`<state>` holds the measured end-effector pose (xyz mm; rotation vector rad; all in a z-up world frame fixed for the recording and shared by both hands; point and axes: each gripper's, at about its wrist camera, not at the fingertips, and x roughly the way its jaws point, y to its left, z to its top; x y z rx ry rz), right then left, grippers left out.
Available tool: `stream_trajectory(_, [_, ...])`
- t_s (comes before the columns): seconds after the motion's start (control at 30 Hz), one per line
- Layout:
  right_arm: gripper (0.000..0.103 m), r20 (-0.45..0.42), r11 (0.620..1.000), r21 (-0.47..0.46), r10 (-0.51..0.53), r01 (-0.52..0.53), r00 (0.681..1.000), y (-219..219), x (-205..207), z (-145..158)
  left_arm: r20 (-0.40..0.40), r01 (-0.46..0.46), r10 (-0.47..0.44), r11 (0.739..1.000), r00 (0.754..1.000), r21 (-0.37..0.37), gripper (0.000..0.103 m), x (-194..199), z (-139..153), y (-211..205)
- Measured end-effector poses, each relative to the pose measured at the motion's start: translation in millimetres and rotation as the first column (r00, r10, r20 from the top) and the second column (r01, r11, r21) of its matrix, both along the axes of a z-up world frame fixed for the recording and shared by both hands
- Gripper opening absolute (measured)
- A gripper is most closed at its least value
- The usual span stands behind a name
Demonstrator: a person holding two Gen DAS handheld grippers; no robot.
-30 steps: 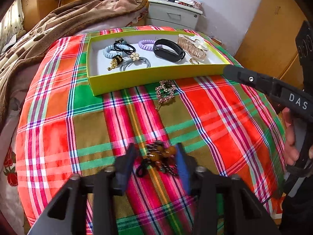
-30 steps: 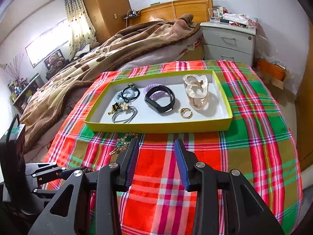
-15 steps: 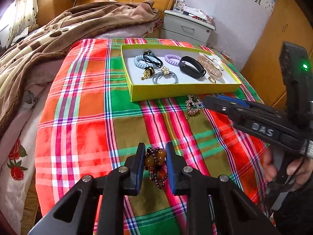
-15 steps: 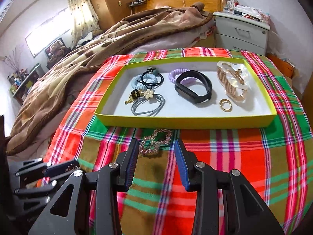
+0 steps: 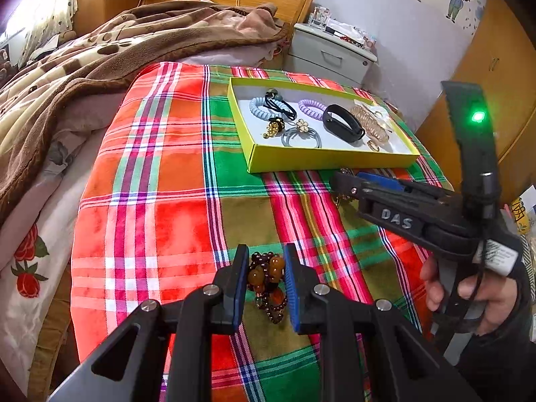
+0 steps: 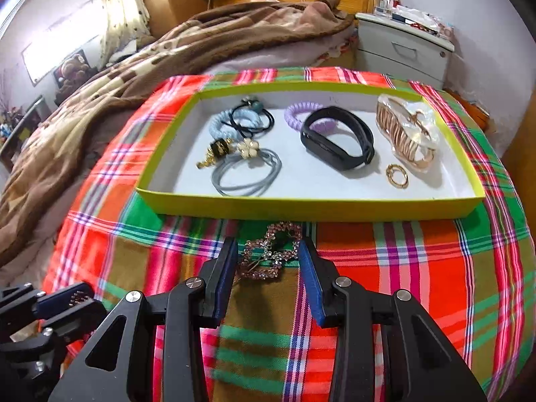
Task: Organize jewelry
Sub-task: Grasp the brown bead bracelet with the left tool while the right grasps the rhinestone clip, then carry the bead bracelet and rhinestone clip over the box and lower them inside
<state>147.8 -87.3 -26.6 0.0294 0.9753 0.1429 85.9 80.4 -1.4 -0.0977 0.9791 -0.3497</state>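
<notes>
Ahead of both tongs sits a yellow-green tray (image 6: 311,206) on the plaid bedspread (image 6: 418,261), holding hair ties, a black band (image 6: 336,142), a gold ring (image 6: 397,176) and a gold hair claw (image 6: 407,132). Left tongs (image 5: 263,283) are clamped on a bead bracelet (image 5: 266,284), amber and dark red beads, bunched between the pads; the jaws have just been closing. Right tongs (image 6: 268,268) stand apart, straddling a rhinestone brooch (image 6: 271,251) lying just short of the tray wall. From the left wrist, the right tongs hide most of the brooch. Whether the bracelet is off the bedspread: cannot tell.
</notes>
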Motion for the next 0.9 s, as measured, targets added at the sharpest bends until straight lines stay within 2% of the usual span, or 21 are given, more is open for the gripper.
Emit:
stream_trajectory(0.13, [0.038, 0.018, 1.0, -0.006, -0.008, 0.008, 1.0, -2.2, -4.8, 0.6, -0.006, -0.004, 0.004, 1.0, 1.0, -0.001, 0.022, 1.6, -0.9, 1.6])
stream_trajectory(0.2, [0.03, 0.024, 1.0, -0.004, -0.01, 0.01, 1.0, -3.2, -7.8, 0.7, -0.006, -0.001, 0.001, 1.0, 1.0, -0.002, 0.022, 2.7, 0.1, 1.2])
stream_trajectory(0.37, [0.019, 0.057, 1.0, 0.01, 0.008, -0.009, 0.998, -6.0, -18.1, 5.3, -0.002, 0.004, -0.004, 1.0, 1.0, 0.001, 0.022, 4.9, 2.5, -2.7])
stream_trajectory(0.4, [0.013, 0.068, 1.0, 0.01, 0.012, -0.013, 0.998, -7.2, -20.4, 6.9, -0.002, 0.005, -0.005, 1.0, 1.0, 0.001, 0.022, 5.2, 2.8, -3.5])
stream_trajectory(0.5, [0.007, 0.076, 1.0, 0.016, 0.023, -0.025, 0.997, -10.1, -24.4, 8.5, -0.003, 0.007, -0.007, 1.0, 1.0, 0.003, 0.022, 5.6, 3.6, -5.9])
stream_trajectory(0.7, [0.006, 0.094, 0.998, 0.052, 0.02, -0.025, 0.995, -19.2, -33.1, 11.4, -0.001, 0.016, -0.016, 1.0, 1.0, 0.006, 0.022, 5.6, 6.1, -11.9])
stream_trajectory(0.9, [0.006, 0.138, 0.996, 0.083, 0.018, -0.029, 0.99, -25.2, -38.5, 28.5, 0.008, 0.027, -0.027, 1.0, 1.0, 0.012, 0.022, 7.8, 11.1, -18.4])
